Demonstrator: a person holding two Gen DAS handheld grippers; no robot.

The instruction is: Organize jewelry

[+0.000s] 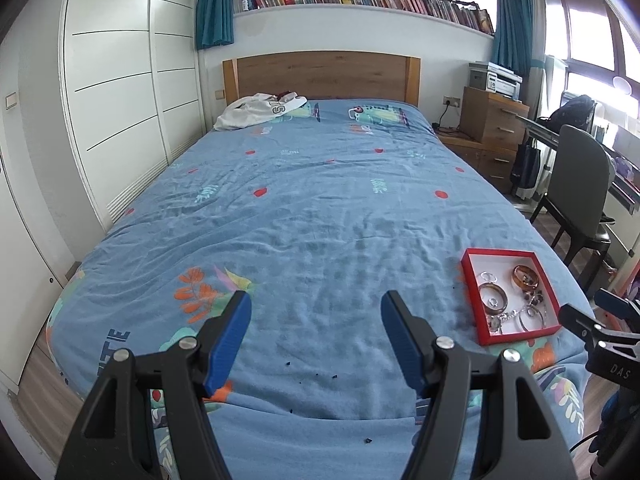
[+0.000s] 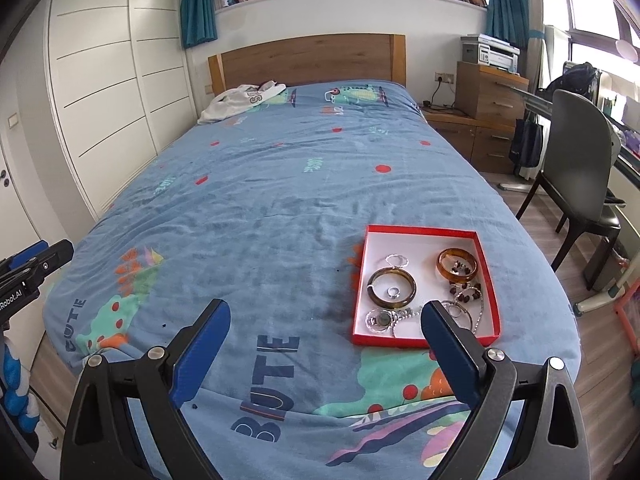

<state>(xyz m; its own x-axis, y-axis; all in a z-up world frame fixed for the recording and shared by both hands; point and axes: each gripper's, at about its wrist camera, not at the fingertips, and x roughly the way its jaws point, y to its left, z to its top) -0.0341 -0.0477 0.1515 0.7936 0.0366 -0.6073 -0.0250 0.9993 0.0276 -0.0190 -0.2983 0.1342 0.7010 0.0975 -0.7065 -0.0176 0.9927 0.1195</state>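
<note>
1. The left gripper hangs over the foot edge of the bed, jaws wide apart and holding nothing; only bare blue cover and a few dark crumbs lie between them.
2. The right gripper hovers over the same edge nearer the right corner, jaws also spread and empty.
3. The red tray sits near the bed's right foot corner. In it lie a dark bangle with a small ring inside, an amber bangle, a watch, beads and thin hoops, all inside the rim.
4. The tray lies well to the right of the left jaws. The right gripper's right finger overlaps the tray's near edge in its own view; most of the tray sits ahead and right of the gap.
5. The jewelry already lies in the tray, which fits sorting still to come or a finished gathering.
6. Any pick there, I judge, wants one piece at a time, closed gently across a bangle's rim, clear of tangled chains.
</note>
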